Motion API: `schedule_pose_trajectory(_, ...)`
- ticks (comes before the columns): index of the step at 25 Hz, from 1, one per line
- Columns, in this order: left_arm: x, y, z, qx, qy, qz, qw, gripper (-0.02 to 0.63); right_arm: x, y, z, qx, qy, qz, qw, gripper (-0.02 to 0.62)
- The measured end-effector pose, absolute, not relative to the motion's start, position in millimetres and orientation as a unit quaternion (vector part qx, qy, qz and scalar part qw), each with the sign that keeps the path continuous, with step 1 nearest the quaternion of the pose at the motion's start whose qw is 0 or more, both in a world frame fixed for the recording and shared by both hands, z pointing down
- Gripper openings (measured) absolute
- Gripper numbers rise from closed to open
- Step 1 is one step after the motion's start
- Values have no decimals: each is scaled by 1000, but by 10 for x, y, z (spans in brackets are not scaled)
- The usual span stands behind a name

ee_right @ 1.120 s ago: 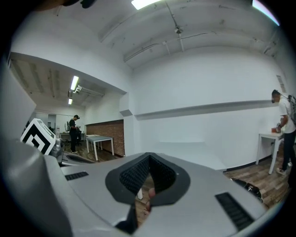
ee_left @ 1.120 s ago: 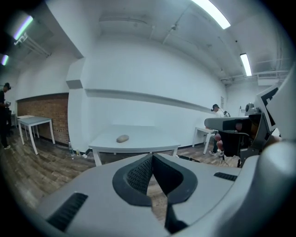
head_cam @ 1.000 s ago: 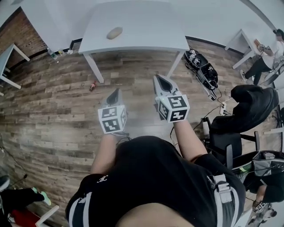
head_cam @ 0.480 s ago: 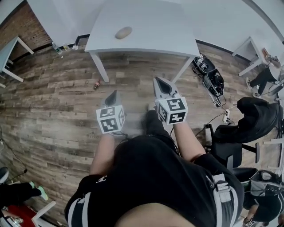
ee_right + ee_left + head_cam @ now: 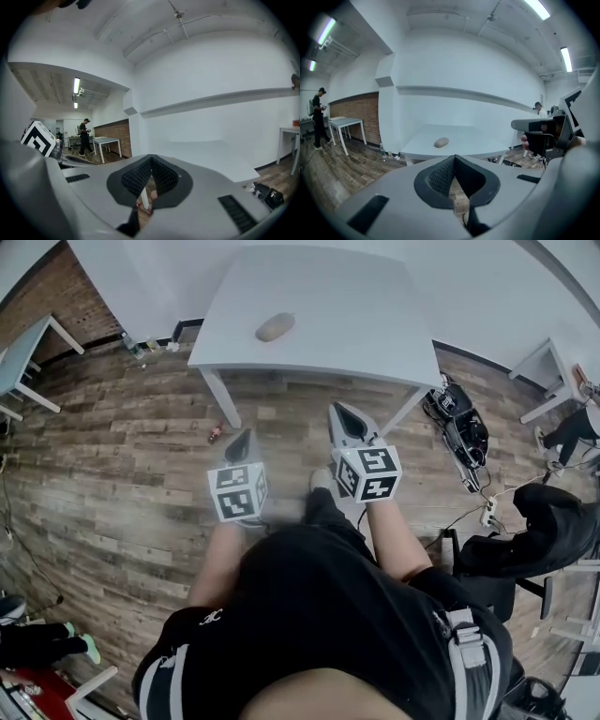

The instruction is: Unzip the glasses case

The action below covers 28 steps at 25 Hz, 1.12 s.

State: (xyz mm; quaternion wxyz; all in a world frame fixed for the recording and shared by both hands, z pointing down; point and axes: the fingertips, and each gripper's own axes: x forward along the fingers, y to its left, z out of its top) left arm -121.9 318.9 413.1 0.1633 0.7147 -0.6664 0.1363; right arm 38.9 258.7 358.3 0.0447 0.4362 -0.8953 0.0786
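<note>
The left hand-held gripper (image 5: pixel 246 437) and the right hand-held gripper (image 5: pixel 337 413) are held side by side above the wooden floor (image 5: pixel 112 456), short of the white desk (image 5: pixel 375 324). On each, the 2 jaws are pressed together with nothing caught between them. The beige, oval glasses case (image 5: pixel 276 327) is laid flat on the desk, towards its left half, well apart from both hand-held grippers; its zip is too small to be made out.
</note>
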Motion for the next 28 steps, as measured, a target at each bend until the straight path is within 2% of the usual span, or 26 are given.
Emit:
schedule_pose_trajectory(19, -849, 309, 3927, 693, -687, 161, 149, 3, 693, -329, 3584, 396, -911, 96, 66, 8)
schedule_pose_trajectory(25, -775, -179, 4070, 691, -680, 138, 203, 3, 702, -939, 3740, 379, -915, 111, 85, 8)
schedule_pose_trajectory(28, -905, -311, 4166, 681, -687, 150, 206, 3, 566, -1064, 3835, 363, -920, 115, 95, 8)
